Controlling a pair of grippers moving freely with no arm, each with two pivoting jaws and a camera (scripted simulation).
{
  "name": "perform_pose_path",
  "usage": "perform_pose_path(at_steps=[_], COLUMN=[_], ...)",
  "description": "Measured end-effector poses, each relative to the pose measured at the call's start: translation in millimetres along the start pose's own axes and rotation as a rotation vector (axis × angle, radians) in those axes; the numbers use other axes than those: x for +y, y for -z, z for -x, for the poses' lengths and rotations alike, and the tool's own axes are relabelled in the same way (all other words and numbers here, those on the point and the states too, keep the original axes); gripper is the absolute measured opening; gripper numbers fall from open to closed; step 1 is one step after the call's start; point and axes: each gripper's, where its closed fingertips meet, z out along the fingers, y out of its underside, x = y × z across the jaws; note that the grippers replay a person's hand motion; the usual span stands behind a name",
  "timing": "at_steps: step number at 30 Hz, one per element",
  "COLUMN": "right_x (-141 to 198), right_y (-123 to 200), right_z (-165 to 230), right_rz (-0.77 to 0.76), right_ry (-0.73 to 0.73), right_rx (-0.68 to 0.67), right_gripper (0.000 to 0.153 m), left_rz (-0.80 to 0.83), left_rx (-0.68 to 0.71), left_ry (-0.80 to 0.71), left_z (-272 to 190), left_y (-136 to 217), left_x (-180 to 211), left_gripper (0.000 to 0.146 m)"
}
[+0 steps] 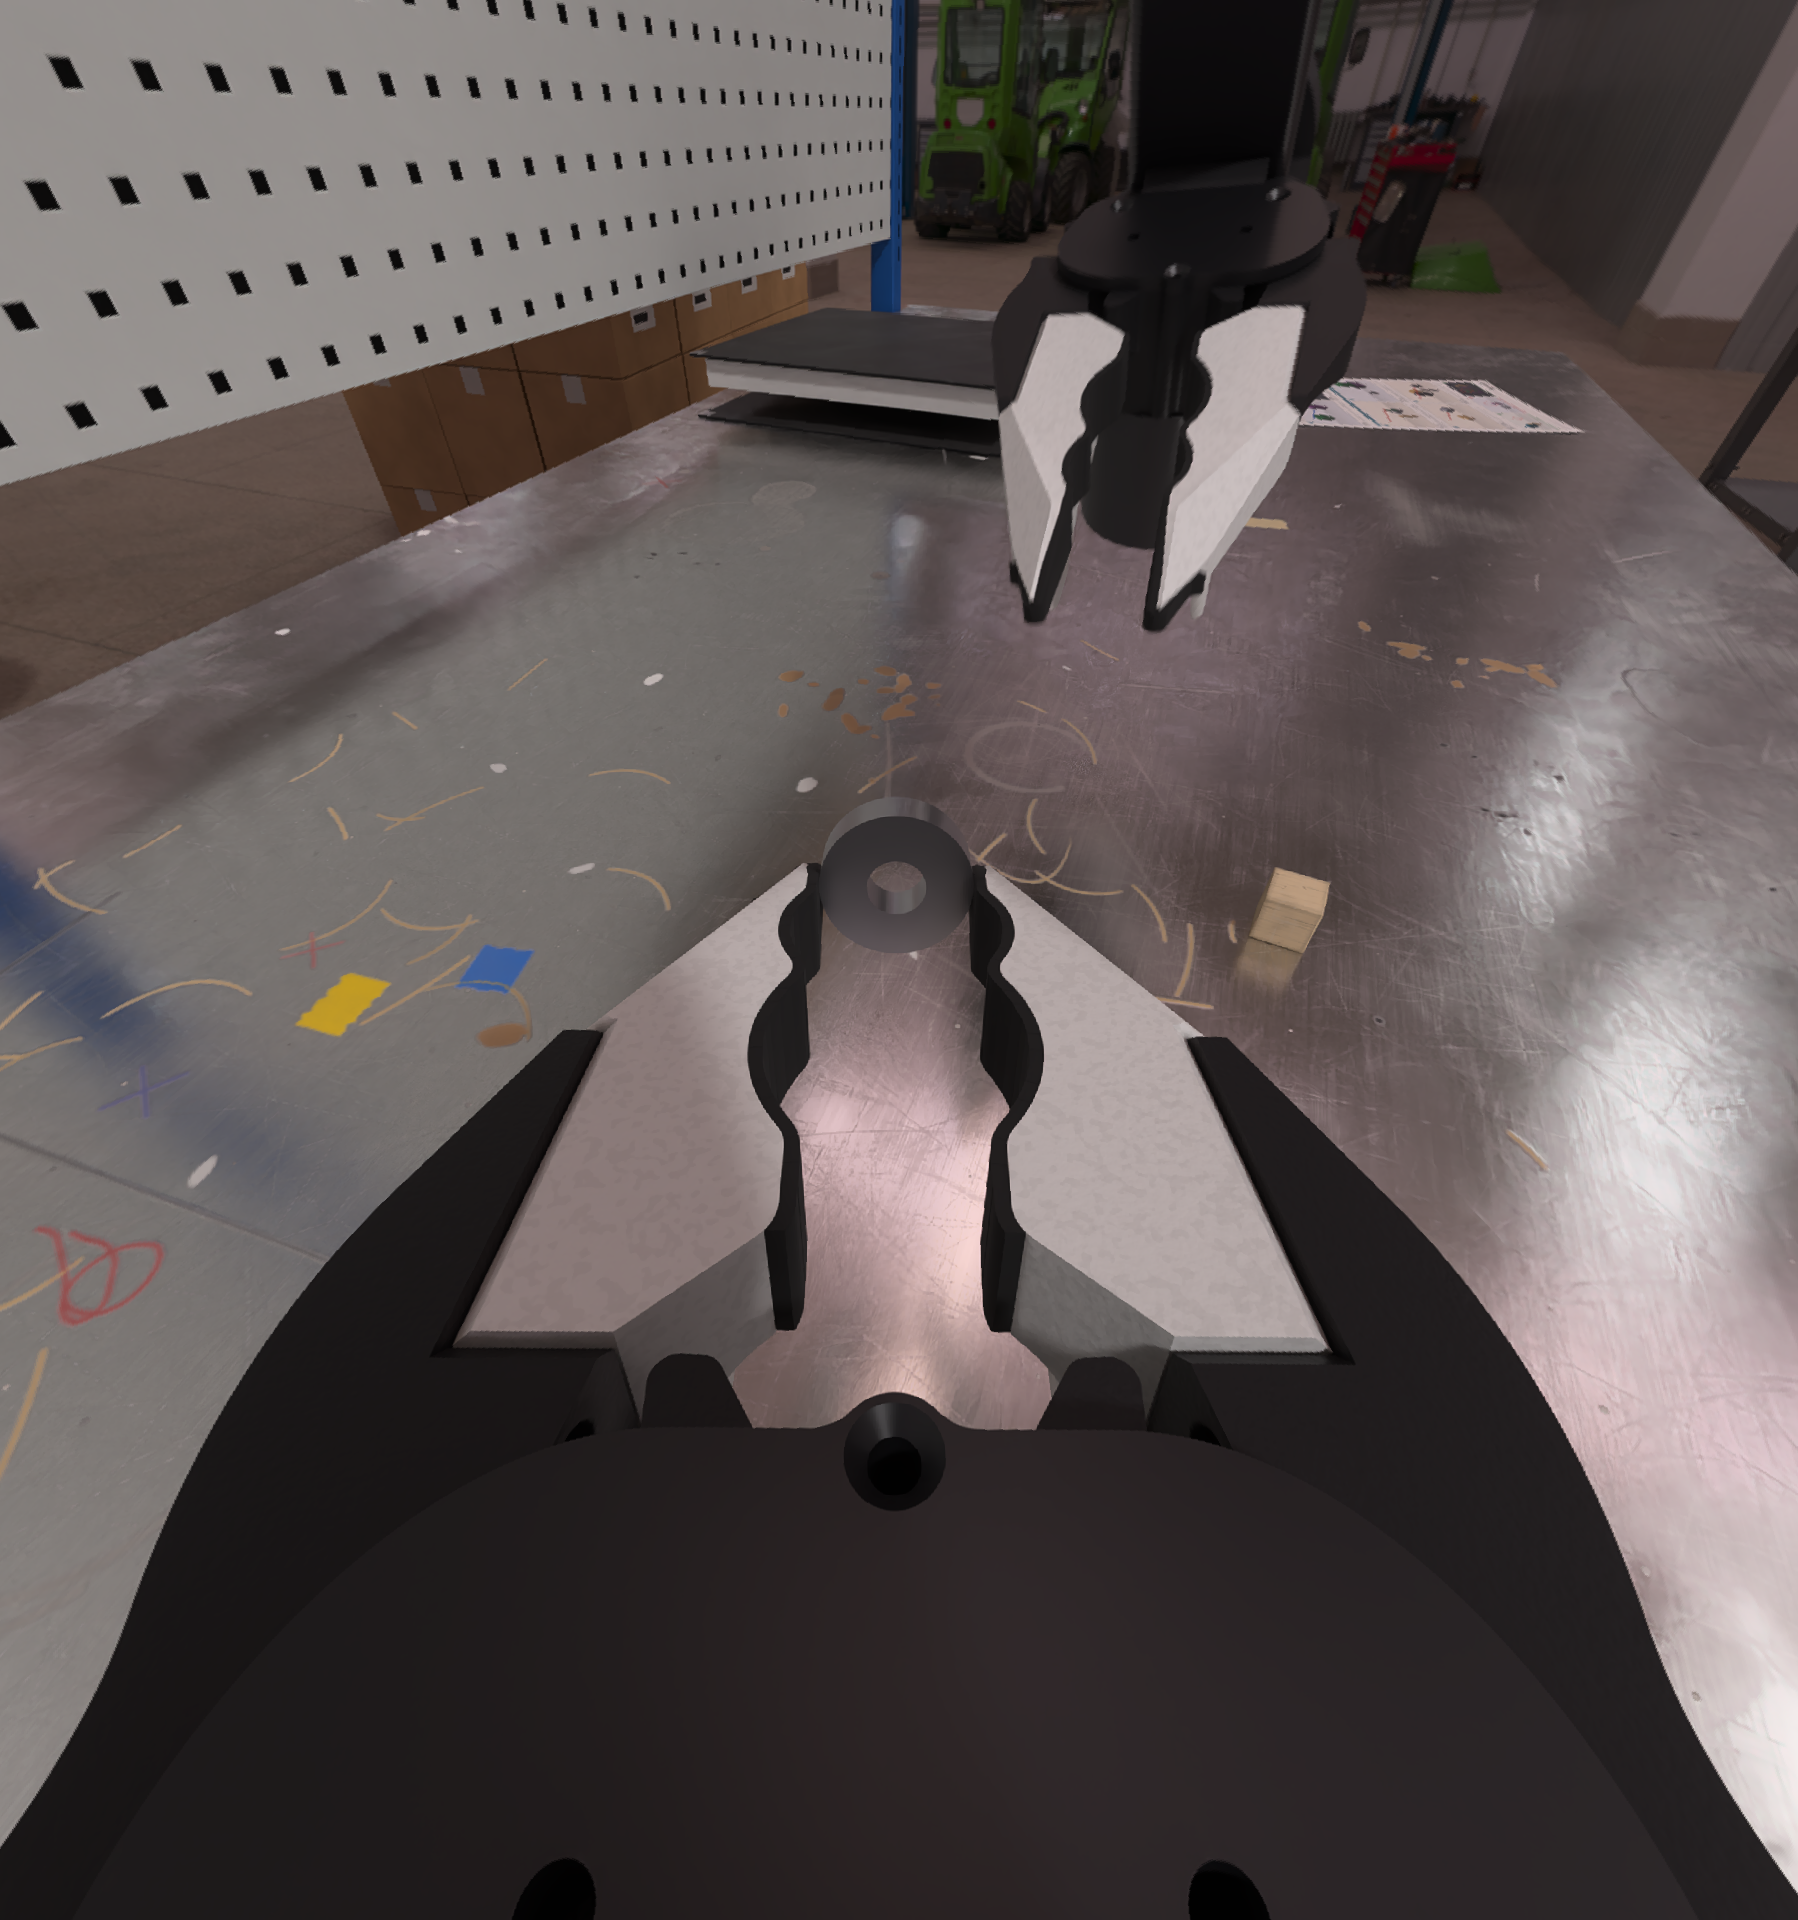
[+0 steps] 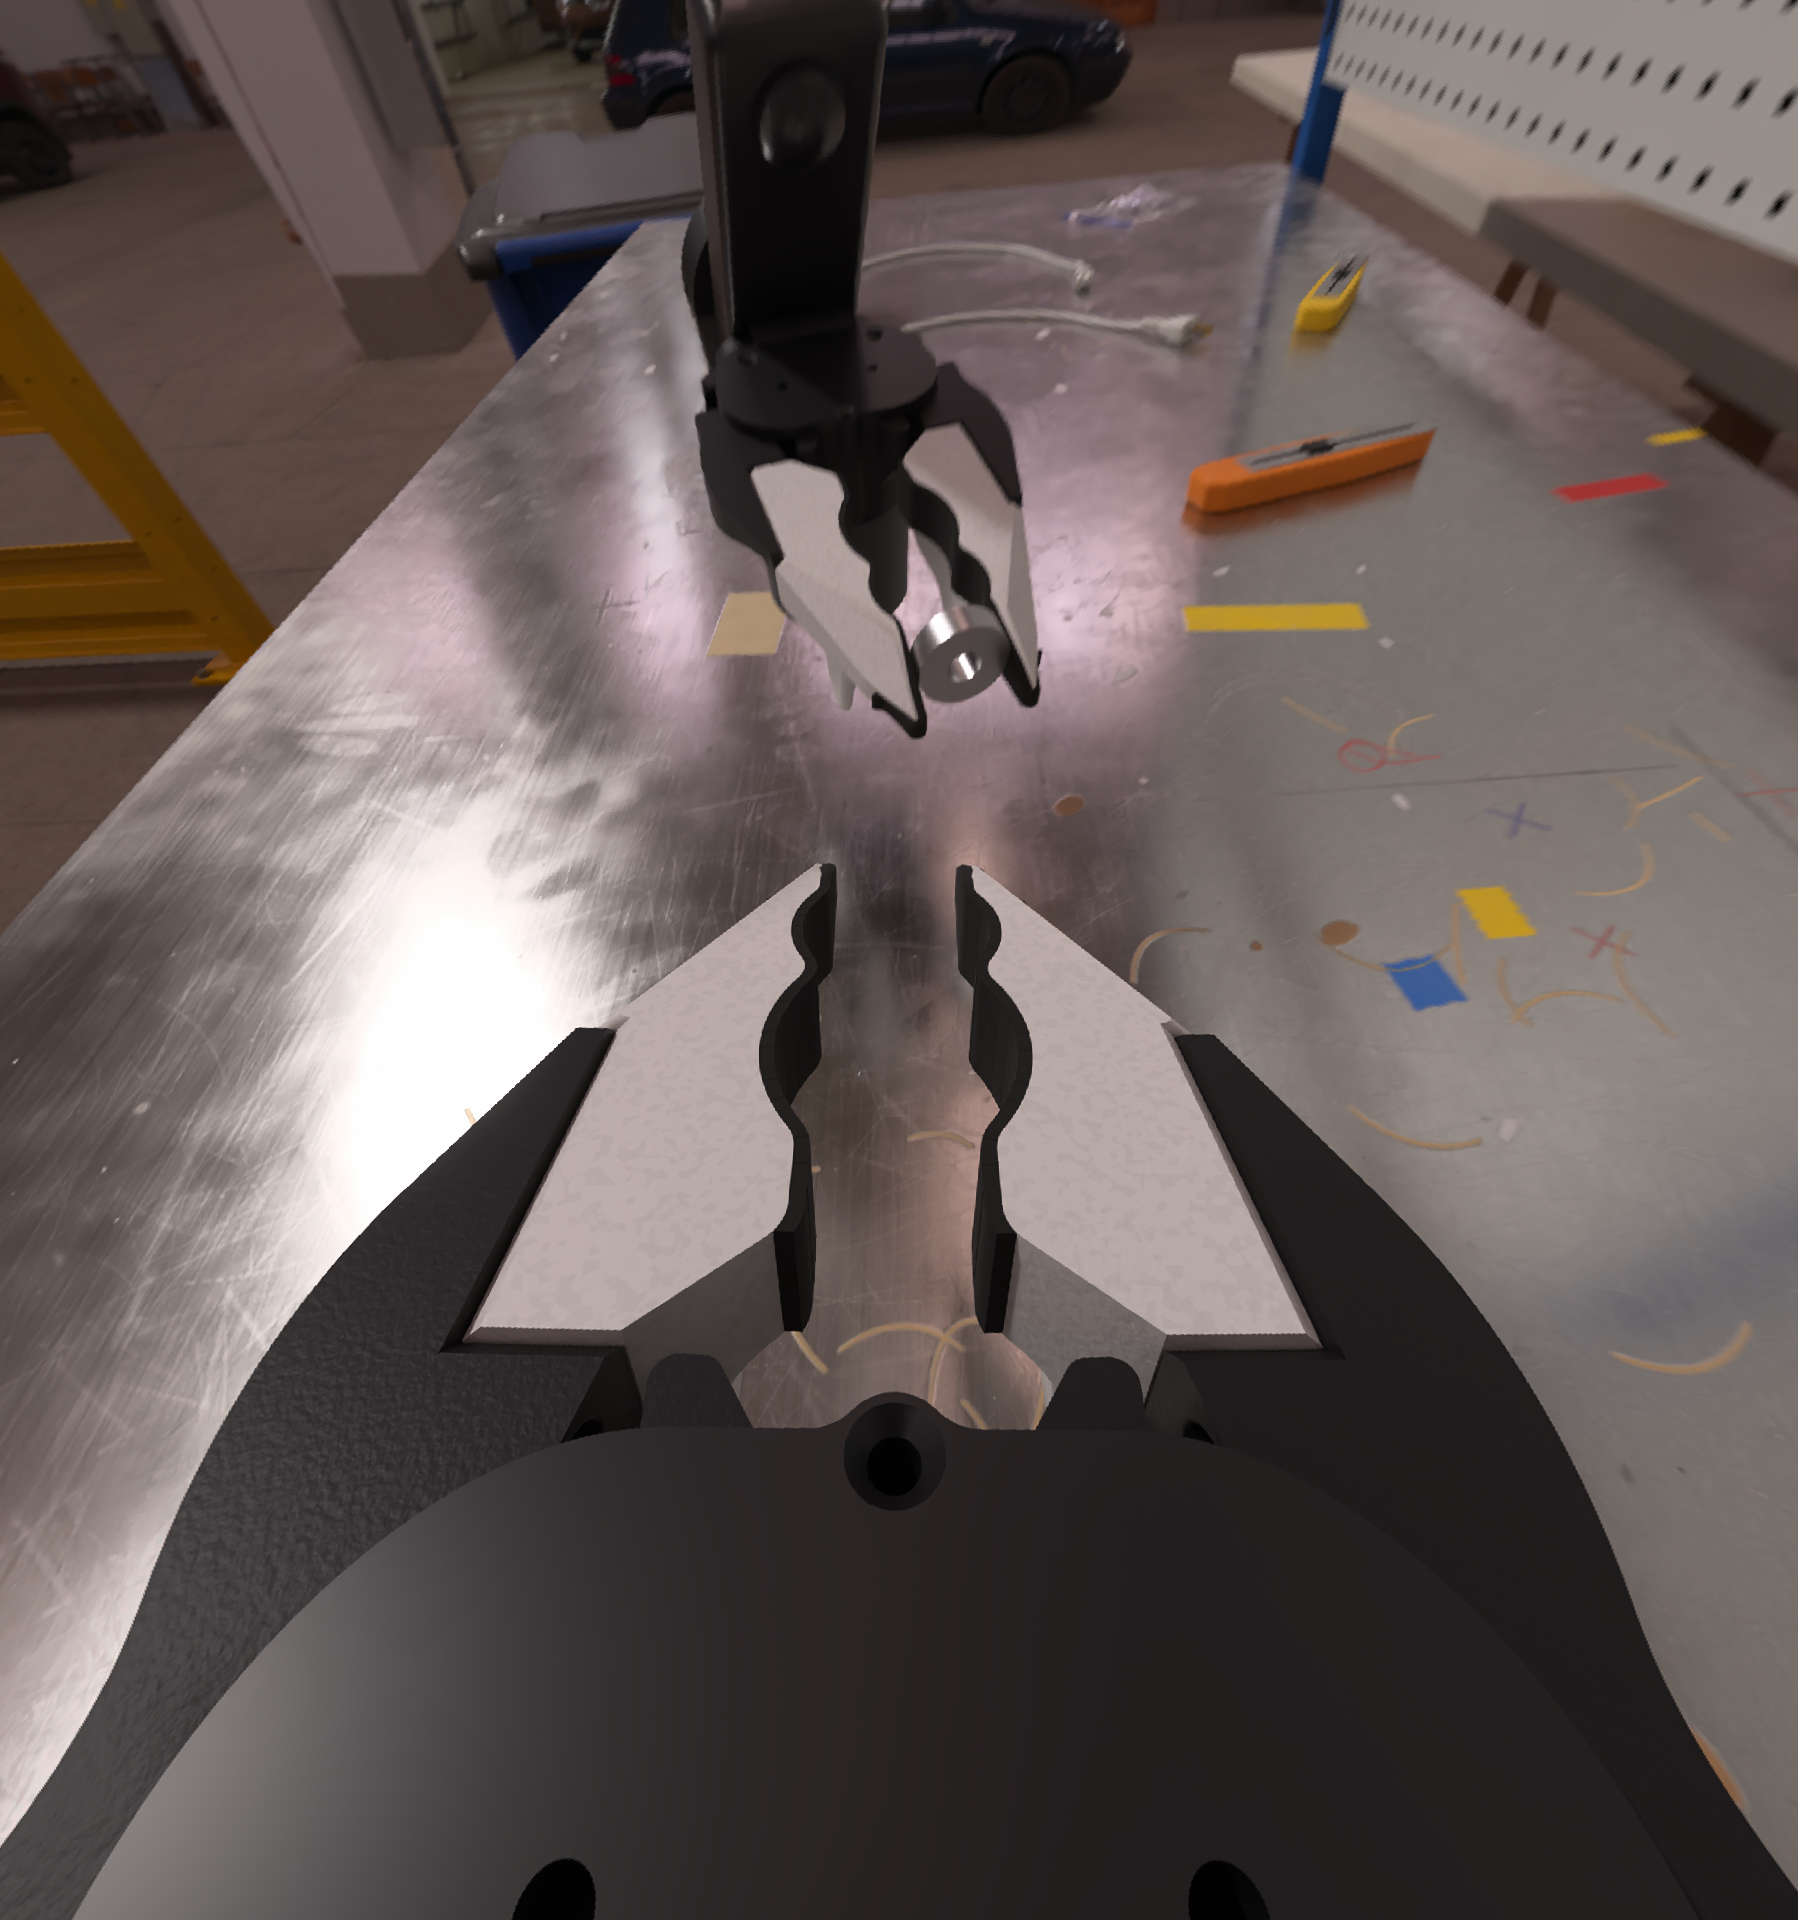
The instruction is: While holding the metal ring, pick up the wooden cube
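My left gripper is shut on the metal ring, a short grey cylinder with a centre hole, held at the fingertips above the table. The ring also shows in the right wrist view, gripped by the left gripper ahead. The wooden cube is small and pale and sits on the metal table, to the right of the ring. My right gripper is open and empty above the table. In the left wrist view it hangs farther off, pointing down. The cube is hidden in the right wrist view.
A white pegboard stands back left, with cardboard boxes below it. A flat black-and-white slab and a printed sheet lie at the far end. An orange tool, a yellow tool and a white cable lie behind the left gripper.
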Motion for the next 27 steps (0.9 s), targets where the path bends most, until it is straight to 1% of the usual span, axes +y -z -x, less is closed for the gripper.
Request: perform_pose_path(at_steps=[3,5,7,9,11,13,15,17,19,21,23,24,26,27], right_x=[-13,-19,-21,-22,-17,-1,22,43,56,66,74,77,79,77], right_y=[11,18,20,13,-2,-28,-56,-83,-106,-125,-142,-148,-150,-146], right_z=[0,6,23,50,77,99,109,113,112,102,95,93,91,94], right_rz=[-0.038,-0.019,0.032,0.070,0.105,0.119,0.157,0.193,0.236,0.299,0.363,0.389,0.423,0.415], right_ry=[0.023,0.062,0.112,0.142,0.135,0.047,-0.034,-0.087,-0.121,-0.104,-0.107,-0.110,-0.074,-0.062], right_rx=[0.066,0.139,0.213,0.245,0.284,0.299,0.342,0.388,0.431,0.485,0.484,0.463,0.447,0.436], right_gripper=[0.025,0.027,0.028,0.028,0.028,0.029,0.037,0.040,0.041,0.042,0.043,0.041,0.025,0.021], left_rz=[0.003,0.002,-0.011,-0.034,-0.050,-0.058,-0.060,-0.060,-0.064,-0.066,-0.067,-0.068,-0.073,-0.076], left_rx=[-0.002,-0.007,-0.014,-0.031,-0.042,-0.050,-0.052,-0.057,-0.063,-0.067,-0.071,-0.074,-0.080,-0.083], left_ry=[-0.001,-0.005,-0.004,-0.005,-0.003,-0.004,-0.014,-0.024,-0.028,-0.030,-0.030,-0.029,-0.029,-0.030], left_z=[1,2,5,8,9,9,8,6,6,7,9,10,11,12], left_y=[1,4,8,13,16,16,15,15,15,16,17,18,20,21], left_x=[0,-2,-7,-13,-17,-19,-21,-22,-22,-22,-22,-22,-23,-23], left_gripper=[0.028,0.028,0.028,0.028,0.028,0.028,0.028,0.028,0.028,0.028,0.028,0.028,0.028,0.028])
